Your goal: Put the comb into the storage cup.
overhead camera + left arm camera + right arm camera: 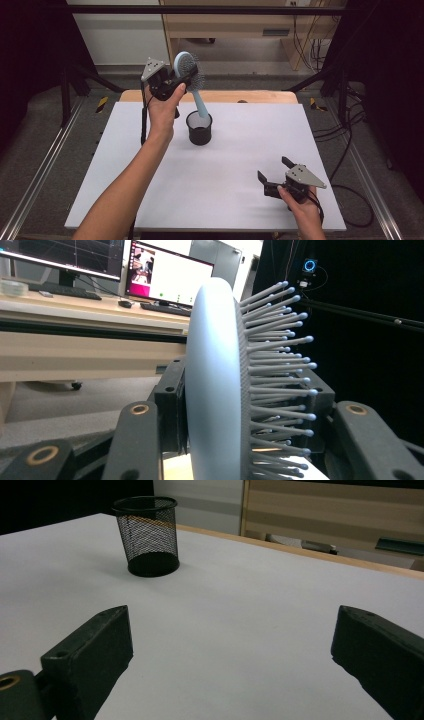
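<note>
Light here comes from overhead and it's pretty even, so the white worktop (225,165) glows bright with no real glare. The room around that worktop drops off to near black on both sides. The mesh cup (146,535) throws only a soft, faint shadow on the worktop beside it. High view is a bit soft and low-res overall. In the left gripper view the brush (220,385) is so close it looks smeary, and the monitors (170,272) behind it are blown out.
</note>
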{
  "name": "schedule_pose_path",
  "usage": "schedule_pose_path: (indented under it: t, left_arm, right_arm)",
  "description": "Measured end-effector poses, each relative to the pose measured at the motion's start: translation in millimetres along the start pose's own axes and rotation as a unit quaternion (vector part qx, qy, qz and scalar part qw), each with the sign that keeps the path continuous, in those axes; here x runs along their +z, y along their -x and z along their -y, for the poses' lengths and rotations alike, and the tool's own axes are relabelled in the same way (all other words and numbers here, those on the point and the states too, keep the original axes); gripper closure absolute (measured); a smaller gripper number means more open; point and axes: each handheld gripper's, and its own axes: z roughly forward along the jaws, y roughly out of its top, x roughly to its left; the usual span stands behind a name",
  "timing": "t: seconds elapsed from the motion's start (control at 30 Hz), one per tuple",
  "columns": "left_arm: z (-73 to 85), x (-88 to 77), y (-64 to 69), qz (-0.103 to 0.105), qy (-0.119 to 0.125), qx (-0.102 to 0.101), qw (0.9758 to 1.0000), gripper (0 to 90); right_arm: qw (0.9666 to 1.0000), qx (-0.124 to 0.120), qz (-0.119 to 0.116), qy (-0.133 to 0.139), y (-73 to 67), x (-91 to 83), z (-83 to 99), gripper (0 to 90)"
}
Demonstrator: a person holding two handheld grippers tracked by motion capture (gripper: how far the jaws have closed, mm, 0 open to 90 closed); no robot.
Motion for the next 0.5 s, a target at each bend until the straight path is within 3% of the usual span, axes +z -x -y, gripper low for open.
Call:
schedule_pose_path:
  t: [0.17, 0.5]
  left_arm:
    - [1.1, 0.6, -1.6, -0.003, 0.003, -0.009, 1.0000, 50.8]
    - [2.5, 1.5, -2.5, -0.008, -0.002, 0.002, 1.0000, 50.7]
  right_arm:
    - [1.0000, -0.004, -0.003, 0.001, -2.4, 0.7, -0.5, 3.5]
    - [1.0000, 0.001, -0.002, 0.001, -1.1, 0.5, 0.5, 3.5]
